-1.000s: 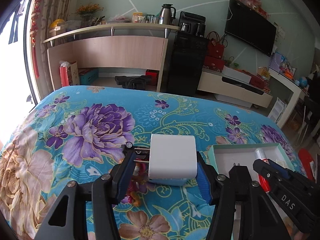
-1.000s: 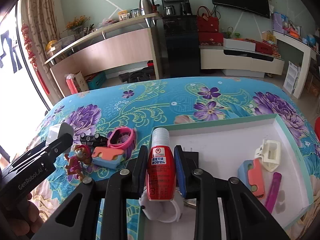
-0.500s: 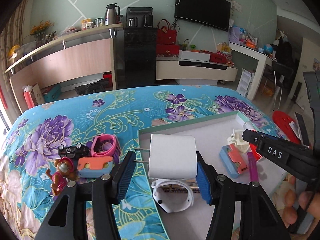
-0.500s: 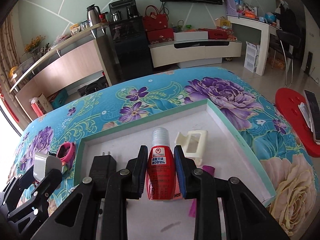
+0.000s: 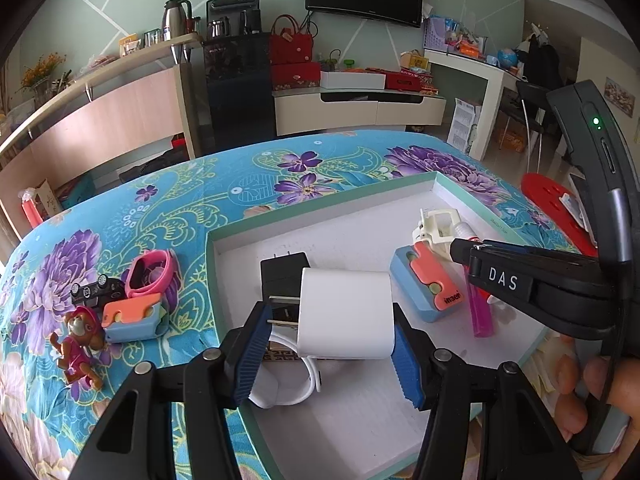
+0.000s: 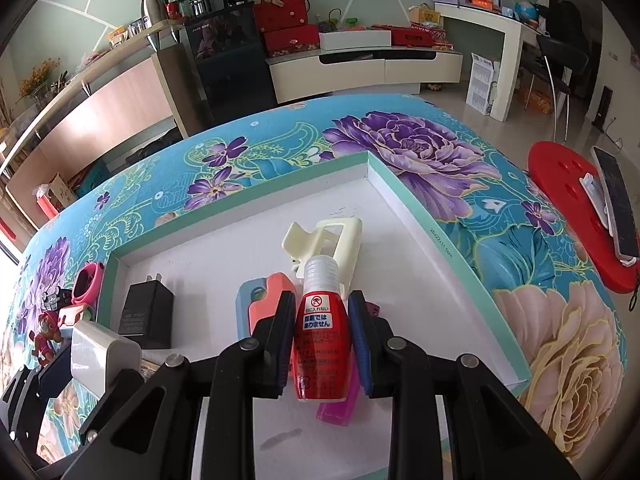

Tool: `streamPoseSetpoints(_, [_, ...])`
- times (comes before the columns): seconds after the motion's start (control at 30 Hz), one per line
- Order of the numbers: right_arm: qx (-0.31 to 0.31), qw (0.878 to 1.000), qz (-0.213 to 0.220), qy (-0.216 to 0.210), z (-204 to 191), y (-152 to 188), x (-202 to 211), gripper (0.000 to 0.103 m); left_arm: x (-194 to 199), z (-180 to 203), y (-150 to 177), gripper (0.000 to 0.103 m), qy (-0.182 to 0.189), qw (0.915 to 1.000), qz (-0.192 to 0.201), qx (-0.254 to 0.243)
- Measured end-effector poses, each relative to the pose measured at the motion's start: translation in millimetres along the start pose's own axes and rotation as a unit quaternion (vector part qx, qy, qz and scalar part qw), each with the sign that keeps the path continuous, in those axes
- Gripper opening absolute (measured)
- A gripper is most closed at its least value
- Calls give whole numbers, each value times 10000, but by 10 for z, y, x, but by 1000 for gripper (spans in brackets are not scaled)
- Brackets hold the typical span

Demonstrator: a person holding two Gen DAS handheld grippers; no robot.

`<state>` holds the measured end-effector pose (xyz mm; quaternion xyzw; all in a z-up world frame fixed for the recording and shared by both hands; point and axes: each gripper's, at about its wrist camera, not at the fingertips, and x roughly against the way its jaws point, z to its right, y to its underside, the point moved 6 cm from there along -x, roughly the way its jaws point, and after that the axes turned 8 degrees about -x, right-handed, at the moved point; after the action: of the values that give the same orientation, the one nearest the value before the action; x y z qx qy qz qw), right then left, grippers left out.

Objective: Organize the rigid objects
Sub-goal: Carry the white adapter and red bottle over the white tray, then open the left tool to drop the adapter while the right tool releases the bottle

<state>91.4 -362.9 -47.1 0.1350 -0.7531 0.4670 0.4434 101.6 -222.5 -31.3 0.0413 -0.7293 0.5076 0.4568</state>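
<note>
Here — boxy white charger (image 5: 345, 312), prongs leftward

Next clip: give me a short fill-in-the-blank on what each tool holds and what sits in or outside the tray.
1. The left tool is shut on a ____ charger.
2. The right tool grips a small bottle whose body is ____.
3. The black charger lies ____ the tray.
4. The pink watch lies on the floral cloth, ____ the tray.

Missing words: white; red; inside; outside
</note>
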Motion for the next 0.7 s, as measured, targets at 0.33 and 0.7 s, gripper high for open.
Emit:
streamPoseSetpoints(0.33, [22, 10000, -73, -3, -10, 16, -33, 28, -28, 105, 26, 61, 99, 9999, -57, -121])
streamPoseSetpoints(0.7, [99, 9999, -109, 35, -28, 33, -45, 29, -34, 90, 13, 61, 58, 9999, -44, -114])
